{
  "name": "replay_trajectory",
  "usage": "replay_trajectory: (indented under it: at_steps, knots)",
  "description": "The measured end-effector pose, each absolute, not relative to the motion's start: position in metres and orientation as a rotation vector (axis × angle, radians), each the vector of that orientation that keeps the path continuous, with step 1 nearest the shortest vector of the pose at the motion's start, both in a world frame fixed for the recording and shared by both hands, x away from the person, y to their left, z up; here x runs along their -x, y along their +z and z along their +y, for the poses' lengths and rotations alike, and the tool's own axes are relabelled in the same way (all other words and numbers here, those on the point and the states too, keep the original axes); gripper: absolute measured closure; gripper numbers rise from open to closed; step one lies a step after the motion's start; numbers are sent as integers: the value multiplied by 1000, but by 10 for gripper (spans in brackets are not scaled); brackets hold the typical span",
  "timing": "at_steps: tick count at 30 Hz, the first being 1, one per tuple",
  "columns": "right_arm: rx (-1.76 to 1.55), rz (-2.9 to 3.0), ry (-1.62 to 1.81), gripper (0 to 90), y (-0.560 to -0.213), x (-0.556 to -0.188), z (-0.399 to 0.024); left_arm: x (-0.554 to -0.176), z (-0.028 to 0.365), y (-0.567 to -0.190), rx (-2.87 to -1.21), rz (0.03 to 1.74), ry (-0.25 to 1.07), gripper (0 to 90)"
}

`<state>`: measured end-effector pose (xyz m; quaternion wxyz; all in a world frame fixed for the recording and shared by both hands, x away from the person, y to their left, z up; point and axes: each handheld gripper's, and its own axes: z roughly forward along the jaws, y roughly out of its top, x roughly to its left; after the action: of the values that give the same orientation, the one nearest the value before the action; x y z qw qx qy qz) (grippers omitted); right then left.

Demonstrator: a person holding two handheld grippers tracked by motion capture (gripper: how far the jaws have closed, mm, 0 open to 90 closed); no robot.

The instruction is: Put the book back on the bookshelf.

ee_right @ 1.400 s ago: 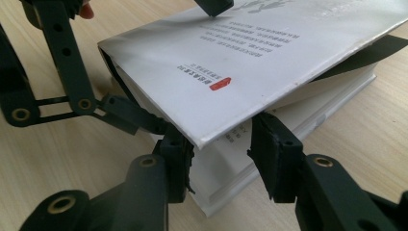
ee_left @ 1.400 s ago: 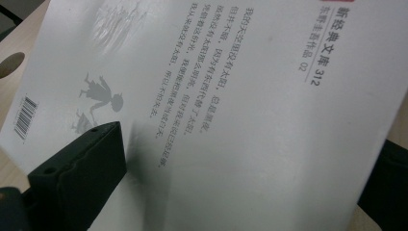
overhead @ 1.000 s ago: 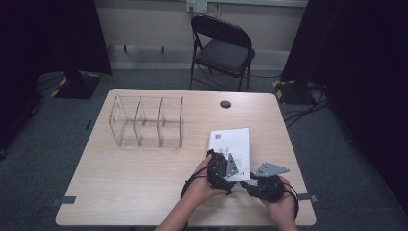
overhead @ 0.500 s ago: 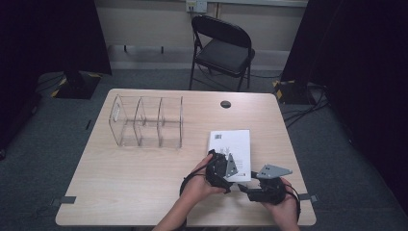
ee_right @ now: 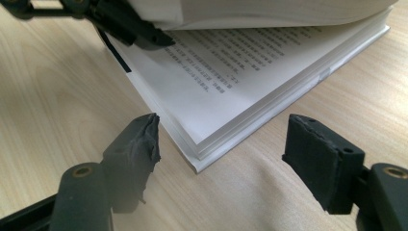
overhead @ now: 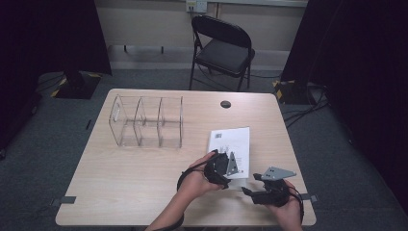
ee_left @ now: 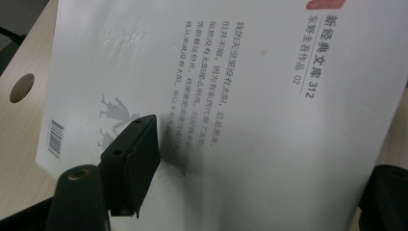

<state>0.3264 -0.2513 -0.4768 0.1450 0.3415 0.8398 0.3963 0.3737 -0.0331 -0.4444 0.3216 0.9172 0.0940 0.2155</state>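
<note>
White paperback book [overhead: 232, 144]: laid on pale wooden worktop [overhead: 144, 183], near edge hidden by left hand-held gripper [overhead: 230, 166], jaws lately closing around lifted cover, contact indiscernible. Right hand-held gripper [ee_right: 221, 144]: jaws lately parting, empty, astride corner.

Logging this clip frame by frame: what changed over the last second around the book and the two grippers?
The left gripper has just been closing, its jaws around the raised upper part of the book, which now stands open. The right gripper has just been opening; its jaws stand apart at the book's near corner, gripping nothing. Both hands barely shifted. The clear organizer and the table stayed as they were.
</note>
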Motion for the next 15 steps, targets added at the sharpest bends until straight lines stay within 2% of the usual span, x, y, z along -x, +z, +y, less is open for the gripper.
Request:
replay_trajectory:
  at_steps: [9, 15]
  knots:
    - [-946, 2449, 1138, 253, -482, -326, -248, -378, -33, -436, -2437, 234, 559, 318]
    - [-948, 2447, 1145, 250, -481, -326, -249, -380, -30, -427, -2464, 241, 581, 389]
